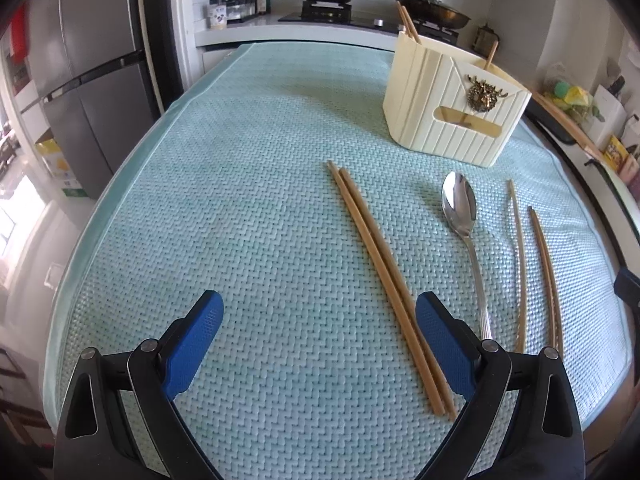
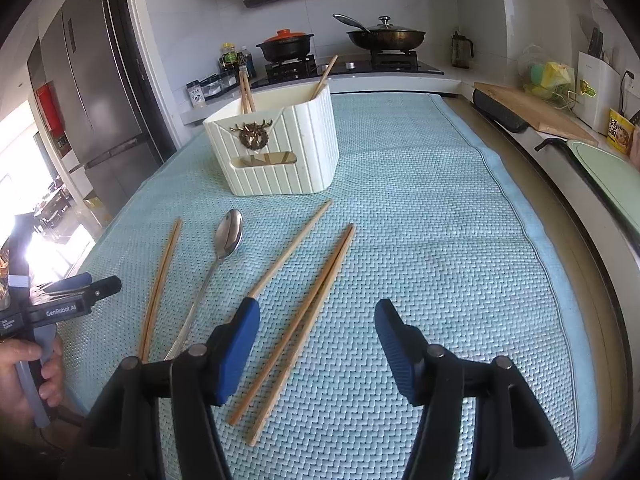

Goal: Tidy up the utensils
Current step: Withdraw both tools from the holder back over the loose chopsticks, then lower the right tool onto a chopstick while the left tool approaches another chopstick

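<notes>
A cream ribbed utensil holder [image 1: 452, 104] [image 2: 280, 148] stands on the pale blue mat with chopsticks standing in it. On the mat lie a pair of wooden chopsticks [image 1: 384, 280] [image 2: 158, 284], a metal spoon [image 1: 464, 220] [image 2: 224, 248], a single chopstick [image 2: 292, 246] [image 1: 518, 256] and another pair [image 2: 308, 320] [image 1: 546, 276]. My left gripper [image 1: 320, 320] is open above the mat, its right finger beside the first pair. My right gripper [image 2: 318, 332] is open with the far pair lying between its fingers. The left gripper also shows in the right wrist view [image 2: 80, 284].
The mat [image 1: 240, 184] [image 2: 440, 240] covers the table. A fridge [image 1: 80, 80] stands at the left. A stove with a black pot [image 2: 284, 46] and a lidded pan [image 2: 386, 36] is behind. A cutting board [image 2: 532, 110] and a green tray [image 2: 612, 176] lie at the right.
</notes>
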{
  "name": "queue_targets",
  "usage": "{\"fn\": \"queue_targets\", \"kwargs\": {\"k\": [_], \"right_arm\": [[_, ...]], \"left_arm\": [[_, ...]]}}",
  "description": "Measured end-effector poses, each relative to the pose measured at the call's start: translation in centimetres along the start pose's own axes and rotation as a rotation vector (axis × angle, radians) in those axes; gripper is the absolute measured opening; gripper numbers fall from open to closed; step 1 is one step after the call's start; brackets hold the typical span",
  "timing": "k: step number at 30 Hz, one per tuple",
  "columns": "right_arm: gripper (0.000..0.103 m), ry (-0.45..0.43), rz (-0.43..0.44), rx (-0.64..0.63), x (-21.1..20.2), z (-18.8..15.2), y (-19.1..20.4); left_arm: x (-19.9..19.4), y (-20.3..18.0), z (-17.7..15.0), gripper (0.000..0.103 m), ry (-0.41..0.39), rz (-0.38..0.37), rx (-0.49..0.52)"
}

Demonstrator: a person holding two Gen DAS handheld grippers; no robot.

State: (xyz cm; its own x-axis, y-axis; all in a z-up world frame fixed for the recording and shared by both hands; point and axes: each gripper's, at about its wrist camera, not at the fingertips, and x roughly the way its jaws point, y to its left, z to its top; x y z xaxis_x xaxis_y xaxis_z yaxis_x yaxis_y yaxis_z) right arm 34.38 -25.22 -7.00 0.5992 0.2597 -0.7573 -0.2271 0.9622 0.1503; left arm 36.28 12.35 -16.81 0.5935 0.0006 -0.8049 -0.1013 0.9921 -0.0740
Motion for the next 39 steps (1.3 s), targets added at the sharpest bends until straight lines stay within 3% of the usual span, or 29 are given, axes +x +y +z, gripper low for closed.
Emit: {"fn": "queue_targets", "kwargs": {"k": [12, 14, 19, 22, 27, 36, 39], "right_arm": [[0.054, 0.065, -0.003, 0.004, 1.8, -0.5, -0.6], [0.043, 0.094, -0.004, 0.000, 3.0, -0.4, -0.8], [0.036, 0.155, 0.029, -0.003, 6.3, 0.1, -0.3], [0.026, 0.195, 0.001, -0.046, 8.0, 0.3, 0.6], [0.025, 0.207, -0.028, -0.058, 8.4, -0.2, 0.8], [0.025, 0.221, -0.073, -0.074, 7.5, -1.0, 0.0], [0.025, 0.221, -0.076, -0.077, 7.4, -1.2, 0.1]], "left_arm": [[4.5, -0.8, 0.6, 0.097, 0.063, 0.038, 0.024], [4.5, -0.8, 0.8, 0.097, 0.061, 0.041, 0.024], [4.6, -0.7, 0.9, 0.097, 0.060, 0.051, 0.032], [4.6, -0.6, 0.9, 0.097, 0.063, 0.060, 0.035], [5.1, -0.5, 0.7, 0.097, 0.086, 0.080, 0.046], [4.0, -0.4, 0.8, 0.097, 0.055, -0.005, -0.005], [4.4, -0.9, 0.9, 0.097, 0.056, 0.027, 0.028]]}}
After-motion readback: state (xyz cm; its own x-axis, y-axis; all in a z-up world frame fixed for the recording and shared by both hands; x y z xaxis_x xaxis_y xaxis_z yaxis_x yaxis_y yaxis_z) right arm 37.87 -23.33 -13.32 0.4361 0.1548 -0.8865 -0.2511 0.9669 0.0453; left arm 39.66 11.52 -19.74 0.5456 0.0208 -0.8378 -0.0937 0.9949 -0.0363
